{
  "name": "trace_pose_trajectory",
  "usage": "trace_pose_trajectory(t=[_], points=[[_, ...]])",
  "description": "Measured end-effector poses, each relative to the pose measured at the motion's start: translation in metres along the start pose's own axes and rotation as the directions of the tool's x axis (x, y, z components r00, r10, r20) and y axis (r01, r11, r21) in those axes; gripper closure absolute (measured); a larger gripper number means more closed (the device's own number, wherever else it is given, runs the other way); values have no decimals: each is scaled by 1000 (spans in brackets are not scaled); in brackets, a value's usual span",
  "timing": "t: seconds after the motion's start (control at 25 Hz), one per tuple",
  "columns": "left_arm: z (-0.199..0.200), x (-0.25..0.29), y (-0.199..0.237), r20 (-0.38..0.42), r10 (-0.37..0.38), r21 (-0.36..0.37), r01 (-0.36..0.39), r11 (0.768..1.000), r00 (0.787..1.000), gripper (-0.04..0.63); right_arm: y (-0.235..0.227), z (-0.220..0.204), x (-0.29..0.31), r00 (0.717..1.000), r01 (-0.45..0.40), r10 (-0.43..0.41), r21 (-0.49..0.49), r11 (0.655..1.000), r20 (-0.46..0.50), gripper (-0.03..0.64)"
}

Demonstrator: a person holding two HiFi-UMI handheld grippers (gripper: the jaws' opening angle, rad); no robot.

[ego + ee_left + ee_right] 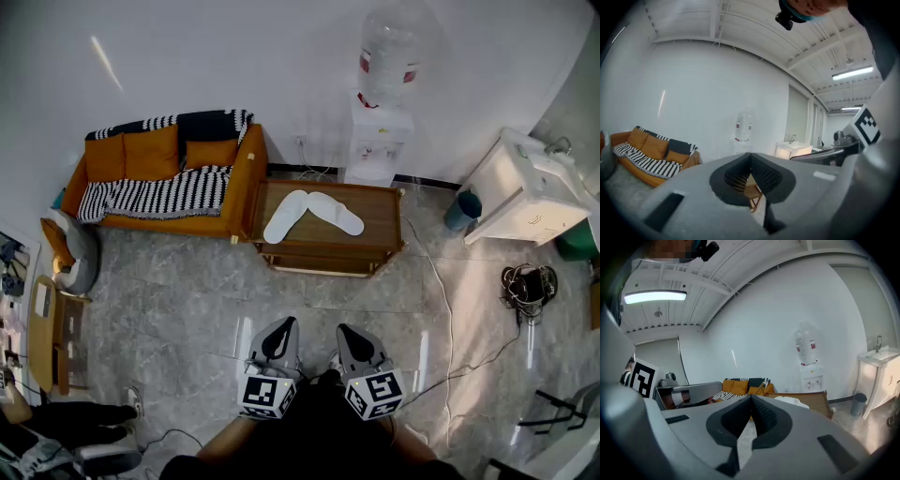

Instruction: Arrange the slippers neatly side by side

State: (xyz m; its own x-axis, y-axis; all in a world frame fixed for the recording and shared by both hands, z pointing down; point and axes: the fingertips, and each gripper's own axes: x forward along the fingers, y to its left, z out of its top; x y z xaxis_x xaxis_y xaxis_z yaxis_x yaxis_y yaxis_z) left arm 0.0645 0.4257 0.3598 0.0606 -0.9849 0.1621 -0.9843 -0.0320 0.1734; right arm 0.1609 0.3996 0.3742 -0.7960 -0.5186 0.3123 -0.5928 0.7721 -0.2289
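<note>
Two white slippers lie on a low wooden table [375,202] across the room. The left slipper [286,216] and the right slipper [336,212] form a V, touching at their far ends. My left gripper [284,325] and right gripper [345,331] are held close to the person's body, well short of the table. Both are shut with nothing between their jaws, as the left gripper view [750,154] and the right gripper view [751,397] show. A bit of white slipper [792,401] shows on the table [813,399] in the right gripper view.
An orange sofa [164,178] with striped throw stands left of the table. A water dispenser [380,131] is behind it against the wall, a white sink cabinet [530,192] at the right. Cables [445,309] trail over the grey tiled floor. A wooden side shelf [47,328] stands far left.
</note>
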Motion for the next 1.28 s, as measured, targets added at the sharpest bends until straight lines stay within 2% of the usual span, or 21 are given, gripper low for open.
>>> trace_pose_trajectory(t=[0.4,0.6,1.0,1.28], points=[[0,-3,1,7,-8,-1,8,1000,1000,580,3,-3,-1,1000,13,-13,-2,1000,-3,606],[-2,-6,9,7,-2,-9,2,1000,1000,580,1,-2,2,998,60,-60,-5,998,10,606],[-5,-20,43,3,9,-31,-9,999,1000,580,6,-5,16,991,137,-137,-30,990,6,606],[-14,-29,70,-5,-15,-43,15,999,1000,580,17,-14,27,985,173,-173,-24,985,-1,605]])
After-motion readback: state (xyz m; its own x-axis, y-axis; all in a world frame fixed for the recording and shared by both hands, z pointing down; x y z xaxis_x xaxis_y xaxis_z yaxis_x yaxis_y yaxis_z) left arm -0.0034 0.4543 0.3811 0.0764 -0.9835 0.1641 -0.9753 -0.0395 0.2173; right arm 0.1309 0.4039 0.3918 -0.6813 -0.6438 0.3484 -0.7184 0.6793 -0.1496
